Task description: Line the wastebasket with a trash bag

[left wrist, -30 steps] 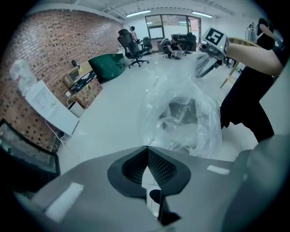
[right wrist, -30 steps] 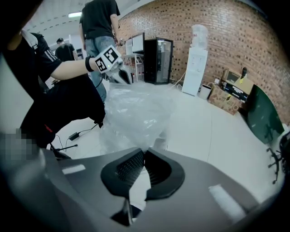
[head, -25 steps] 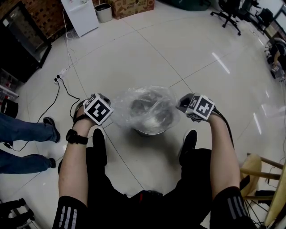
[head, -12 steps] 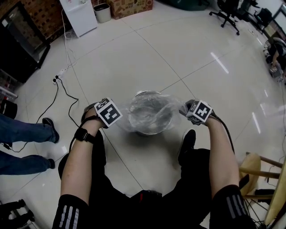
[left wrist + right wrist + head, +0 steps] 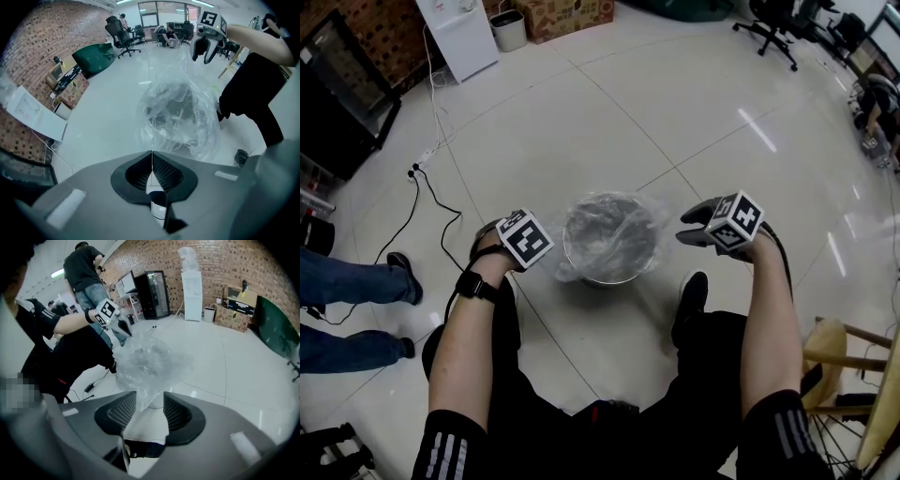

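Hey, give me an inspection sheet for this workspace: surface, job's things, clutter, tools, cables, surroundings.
Surface: glossy tiled floor, no spill seen.
Job's things: metal wastebasket stands on the floor; clear trash bag draped loosely over it.
Clutter: cardboard box and small bin by the far wall.
Tools: left tool shut, seemingly pinching the bag's edge; right tool open, its jaws have just been opening, bag film hanging between them ungripped.
Cables: power strip cable lies on the floor, left of the wastebasket.
Surroundings: water dispenser, office chair, bystander's legs.
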